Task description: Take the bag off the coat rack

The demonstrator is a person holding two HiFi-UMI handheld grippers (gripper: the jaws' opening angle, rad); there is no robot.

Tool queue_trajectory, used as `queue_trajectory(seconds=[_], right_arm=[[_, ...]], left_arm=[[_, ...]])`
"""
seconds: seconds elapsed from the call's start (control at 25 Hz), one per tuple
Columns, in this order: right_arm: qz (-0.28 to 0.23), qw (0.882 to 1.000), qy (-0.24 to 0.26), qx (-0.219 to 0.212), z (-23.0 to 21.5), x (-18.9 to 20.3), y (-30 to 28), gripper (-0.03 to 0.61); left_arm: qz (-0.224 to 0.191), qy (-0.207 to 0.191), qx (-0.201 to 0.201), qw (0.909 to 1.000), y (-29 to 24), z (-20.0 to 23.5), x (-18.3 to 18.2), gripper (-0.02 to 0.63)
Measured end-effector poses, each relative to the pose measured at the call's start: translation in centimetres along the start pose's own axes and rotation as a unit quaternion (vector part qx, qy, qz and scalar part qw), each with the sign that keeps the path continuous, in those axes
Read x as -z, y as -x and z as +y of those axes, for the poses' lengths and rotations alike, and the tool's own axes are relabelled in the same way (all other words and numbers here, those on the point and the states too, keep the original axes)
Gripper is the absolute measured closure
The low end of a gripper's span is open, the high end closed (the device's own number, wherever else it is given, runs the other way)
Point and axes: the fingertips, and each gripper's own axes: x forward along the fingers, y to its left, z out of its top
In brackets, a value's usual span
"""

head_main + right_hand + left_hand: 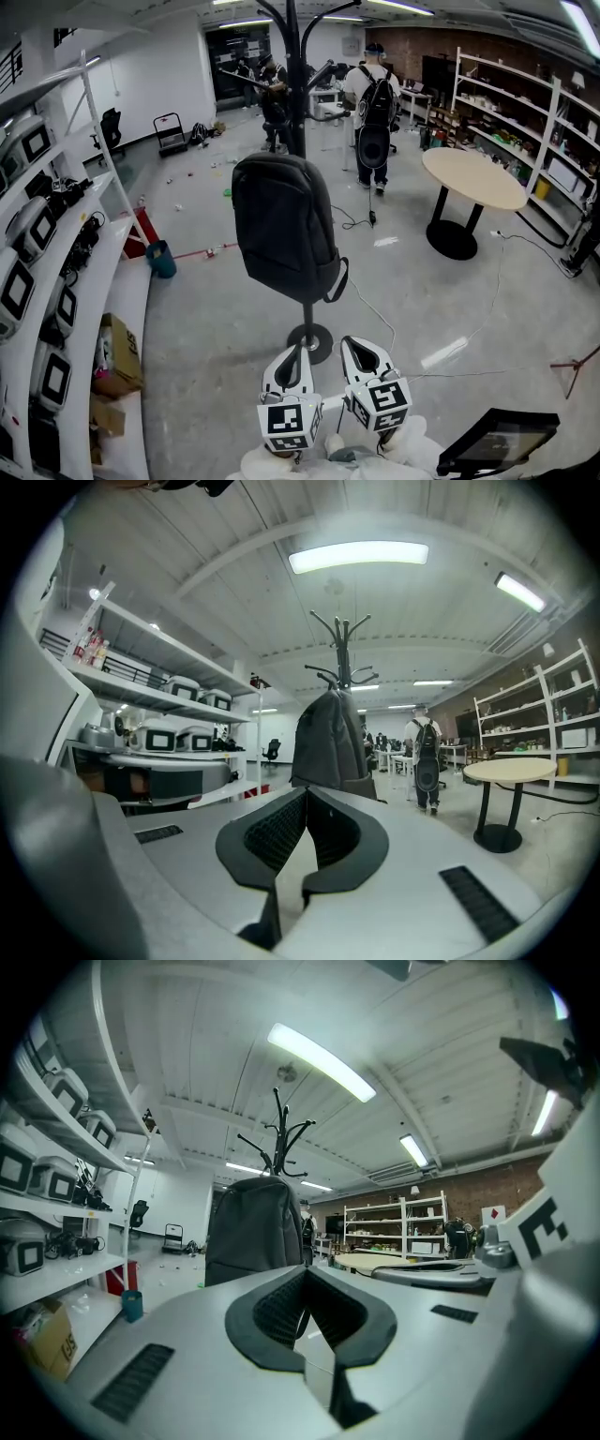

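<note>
A black backpack (281, 225) hangs upright on a black coat rack (293, 75) whose round base (309, 339) stands on the floor right in front of me. My left gripper (302, 350) and right gripper (350, 343) are side by side just short of the base, below the bag, both pointing level at it. In the left gripper view the backpack (253, 1227) fills the space beyond the left gripper (306, 1271), whose jaws are shut with nothing between them. In the right gripper view the backpack (328, 738) hangs ahead of the right gripper (306, 792), which is shut and empty too.
White shelves (56, 281) with devices and a cardboard box (117, 352) line the left. A blue bin (161, 259) stands near them. A round table (473, 178) is at the right, a person wearing a backpack (375, 103) walks behind, and more shelving (562, 131) is far right.
</note>
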Motion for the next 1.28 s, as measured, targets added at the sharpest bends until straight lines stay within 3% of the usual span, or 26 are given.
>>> queue_trajectory(seconds=[0.36,0.96,1.28], right_arm=[[-0.041,0.999,-0.019,-0.026,-2.8,-1.8,-3.7,0.568],[-0.035,0.998,-0.022,-0.057,-5.2,-1.3,-9.3,0.567],[-0.033,0.997,-0.039,-0.050,-5.3,-1.1,-10.7,0.567]], left_arm=[[-0.001,-0.004,-0.009,1.0000,-4.8,0.4,-0.3,0.612],[0.005,0.000,-0.036,0.9994,-10.0,2.0,0.1,0.612],[0.010,-0.007,-0.022,0.9997,-11.2,2.3,0.3,0.613]])
